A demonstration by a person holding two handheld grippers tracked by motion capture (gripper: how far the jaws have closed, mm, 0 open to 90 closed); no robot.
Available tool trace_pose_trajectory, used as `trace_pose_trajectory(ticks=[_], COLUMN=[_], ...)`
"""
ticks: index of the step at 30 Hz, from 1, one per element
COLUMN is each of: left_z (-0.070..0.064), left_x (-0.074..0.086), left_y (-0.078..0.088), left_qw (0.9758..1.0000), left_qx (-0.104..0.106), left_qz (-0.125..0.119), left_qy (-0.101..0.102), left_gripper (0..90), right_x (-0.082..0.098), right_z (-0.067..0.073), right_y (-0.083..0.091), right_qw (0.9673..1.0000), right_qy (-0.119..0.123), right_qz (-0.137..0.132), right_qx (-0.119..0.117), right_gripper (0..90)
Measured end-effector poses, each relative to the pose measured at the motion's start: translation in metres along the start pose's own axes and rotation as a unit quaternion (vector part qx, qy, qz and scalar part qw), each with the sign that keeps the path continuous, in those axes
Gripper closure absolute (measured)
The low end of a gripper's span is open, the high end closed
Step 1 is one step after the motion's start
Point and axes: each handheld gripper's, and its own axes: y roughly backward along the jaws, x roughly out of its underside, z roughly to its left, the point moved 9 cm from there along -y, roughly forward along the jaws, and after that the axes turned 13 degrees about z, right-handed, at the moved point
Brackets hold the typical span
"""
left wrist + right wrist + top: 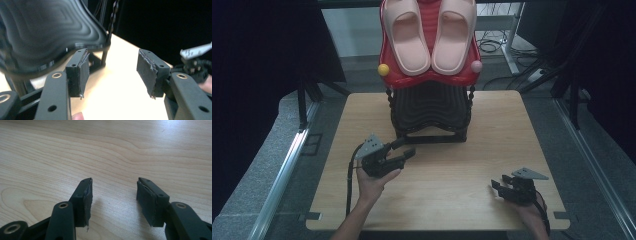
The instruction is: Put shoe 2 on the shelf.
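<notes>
A light wooden tabletop point(452, 200) carries a black ribbed rack point(430, 112) at its far middle, and on top of the rack sits a red tiered shelf point(428, 75) holding a pair of pale pink slippers point(429, 35) side by side, toes pointing toward the person. A yellow ball point(383, 69) caps the shelf's left corner and a pink ball point(476, 66) caps its right corner. The left gripper point(404, 148), held in the person's left hand point(374, 182), hovers just in front of the rack's lower left corner; in the left gripper view its fingers point(80, 72) stand well apart with nothing between them, and the rack's wavy black surface point(47, 32) looms close, blurred, so whether the fingers touch it is hard to say. The right gripper point(498, 187) rests near the tabletop's near right corner, well apart from the rack. In the right gripper view its fingers point(83, 201) are spread open over bare wood grain point(112, 152), holding nothing.
</notes>
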Motion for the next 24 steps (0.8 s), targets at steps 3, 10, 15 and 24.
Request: trace_pose_trajectory(ticks=[3, 10, 15, 24], left_z=[-0.001, 0.006, 0.011, 0.014], left_x=[0.023, 0.062, 0.071, 0.074], left_y=[-0.005, -0.013, -0.015, -0.016], left_qw=[0.9999, 0.9985, 0.9977, 0.9974], left_qx=[0.003, -0.005, -0.006, -0.012], left_qz=[0.016, 0.053, 0.063, 0.066], left_qy=[0.004, 0.014, 0.024, 0.026], left_gripper=[42.6, 42.1, 41.9, 41.0], right_x=[0.0, 0.0, 0.0, 0.0], right_z=[0.0, 0.0, 0.0, 0.0], right_y=[0.0, 0.0, 0.0, 0.0], right_qw=[1.0, 1.0, 1.0, 1.0], right_qy=[0.001, 0.003, 0.002, 0.002], right_qz=[0.0, 0.001, 0.001, 0.002], right_qx=[-0.001, 0.001, 0.001, 0.001], right_gripper=[46.8, 46.8, 46.6, 45.4])
